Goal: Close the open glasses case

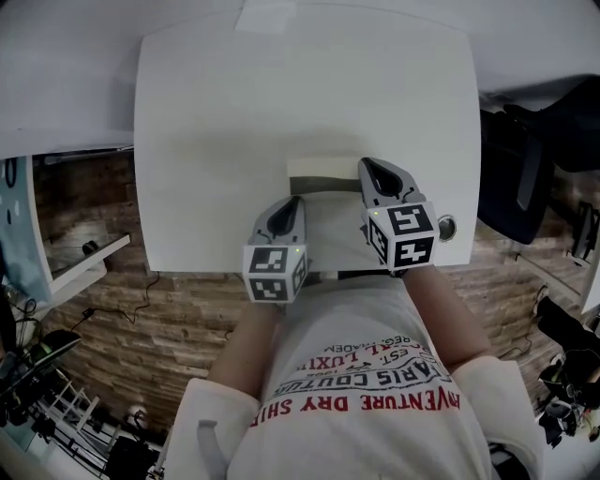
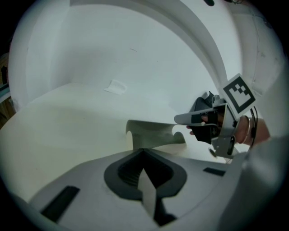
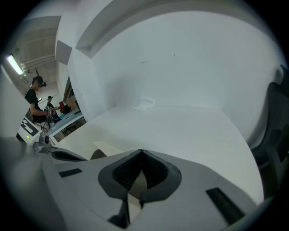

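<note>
Nearest, at the smooth white table's [image 1: 225,112] front edge, the grey plastic left gripper [image 1: 295,202] and right gripper [image 1: 367,167] are both clenched on nothing. Between their tips lies the matte, pale-beige glasses case [image 1: 323,176], boxy, with a notched wall upright. Far back lies a paper scrap [image 1: 267,14].

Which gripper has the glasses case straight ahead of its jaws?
The left gripper: the glasses case sits straight ahead of it, while the right gripper has it off to its left.
</note>
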Available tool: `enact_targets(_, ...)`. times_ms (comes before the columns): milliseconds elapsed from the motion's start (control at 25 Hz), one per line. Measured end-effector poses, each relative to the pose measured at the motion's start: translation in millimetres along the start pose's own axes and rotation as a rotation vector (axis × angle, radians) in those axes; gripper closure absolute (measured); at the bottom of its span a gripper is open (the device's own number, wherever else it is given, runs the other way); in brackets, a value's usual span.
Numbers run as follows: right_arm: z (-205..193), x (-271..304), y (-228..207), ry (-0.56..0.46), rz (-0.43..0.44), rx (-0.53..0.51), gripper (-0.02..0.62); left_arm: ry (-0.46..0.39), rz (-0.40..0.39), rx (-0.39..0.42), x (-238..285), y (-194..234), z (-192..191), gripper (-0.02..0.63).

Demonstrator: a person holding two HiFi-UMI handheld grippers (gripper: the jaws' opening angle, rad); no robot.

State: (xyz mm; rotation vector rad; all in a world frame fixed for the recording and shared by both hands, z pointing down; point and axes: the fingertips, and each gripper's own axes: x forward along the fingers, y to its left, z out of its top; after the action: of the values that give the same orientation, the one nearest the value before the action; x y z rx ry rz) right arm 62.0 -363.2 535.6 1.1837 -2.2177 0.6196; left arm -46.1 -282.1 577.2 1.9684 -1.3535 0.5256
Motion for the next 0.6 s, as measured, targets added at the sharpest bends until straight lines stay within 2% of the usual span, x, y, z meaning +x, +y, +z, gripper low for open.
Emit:
enact_targets(240,-8,-3,1,-0.027,-0.003,0.018,0.583,0.006,-0.013,0.014,2,0,0,0.601)
enact_targets(600,-21,-9,8,-0.040,-0.046,-0.048,0.583,0.005,-0.013,0.032,2,0,1,0.601)
